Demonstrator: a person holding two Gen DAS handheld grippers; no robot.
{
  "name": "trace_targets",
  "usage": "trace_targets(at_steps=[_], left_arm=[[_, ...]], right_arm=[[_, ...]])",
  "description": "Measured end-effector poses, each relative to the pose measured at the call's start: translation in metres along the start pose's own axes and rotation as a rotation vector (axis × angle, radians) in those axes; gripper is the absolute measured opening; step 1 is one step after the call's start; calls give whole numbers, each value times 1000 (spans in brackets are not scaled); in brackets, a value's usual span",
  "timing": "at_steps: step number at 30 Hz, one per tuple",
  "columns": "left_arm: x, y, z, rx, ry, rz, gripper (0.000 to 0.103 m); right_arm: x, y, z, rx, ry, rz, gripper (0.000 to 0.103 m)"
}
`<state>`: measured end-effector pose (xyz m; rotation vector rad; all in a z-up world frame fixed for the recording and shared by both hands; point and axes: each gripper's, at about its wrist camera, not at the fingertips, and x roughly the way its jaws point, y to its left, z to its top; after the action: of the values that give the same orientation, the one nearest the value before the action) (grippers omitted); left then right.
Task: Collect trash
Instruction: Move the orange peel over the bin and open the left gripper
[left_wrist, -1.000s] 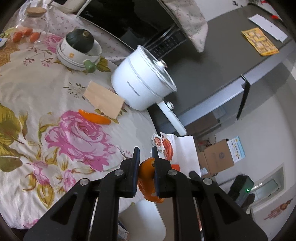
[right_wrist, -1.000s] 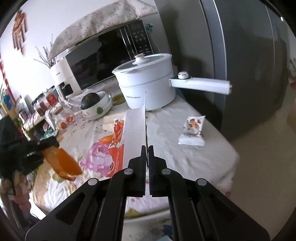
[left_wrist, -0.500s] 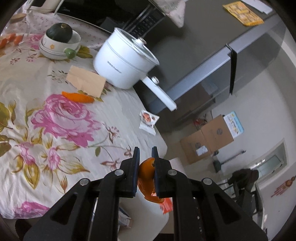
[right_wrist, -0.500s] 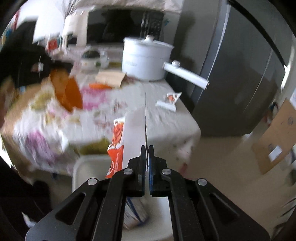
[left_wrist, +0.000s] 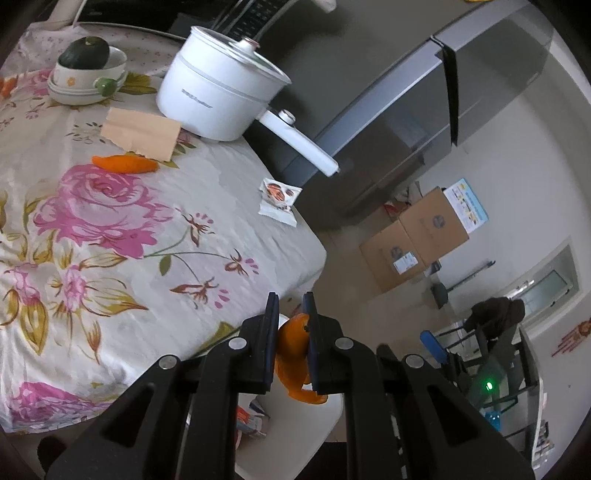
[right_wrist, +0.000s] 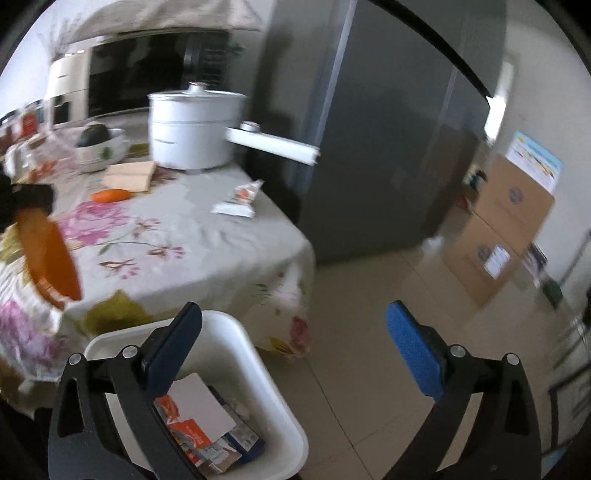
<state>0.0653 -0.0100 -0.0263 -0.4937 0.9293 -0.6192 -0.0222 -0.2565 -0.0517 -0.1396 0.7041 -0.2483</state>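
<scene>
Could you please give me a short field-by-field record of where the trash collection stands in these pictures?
left hand-held gripper: shut on orange peel, above the bin
right hand-held gripper: jaws opening, nothing between them
white bin: on the floor beside the table, holds a flat white-and-orange package and other wrappers
left on tablecloth: snack wrapper, second orange peel, torn brown paper
also on table: white pot, bowl

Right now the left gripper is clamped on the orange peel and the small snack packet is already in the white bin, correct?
Not quite. The left gripper is clamped on the orange peel, but the small snack packet lies on the tablecloth near the pot handle, not in the white bin. The left wrist view shows it.
</scene>
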Motion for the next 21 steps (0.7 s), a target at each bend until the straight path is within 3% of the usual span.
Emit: trace_targets(at_steps=[7, 15, 17, 19, 21], left_arm=[[19, -16, -8, 38, 54, -12, 14], [60, -29, -33, 108, 175, 17, 19], [69, -31, -40, 128, 210, 21, 24], [73, -35, -45, 145, 228, 17, 41], [76, -40, -50, 176, 239, 29, 49]], right_arm=[[3, -7, 1, 47, 5, -48, 96], [9, -22, 1, 109, 30, -74, 96], [10, -25, 0, 121, 37, -72, 96], [10, -25, 0, 119, 39, -74, 96], [10, -24, -1, 112, 40, -74, 96]])
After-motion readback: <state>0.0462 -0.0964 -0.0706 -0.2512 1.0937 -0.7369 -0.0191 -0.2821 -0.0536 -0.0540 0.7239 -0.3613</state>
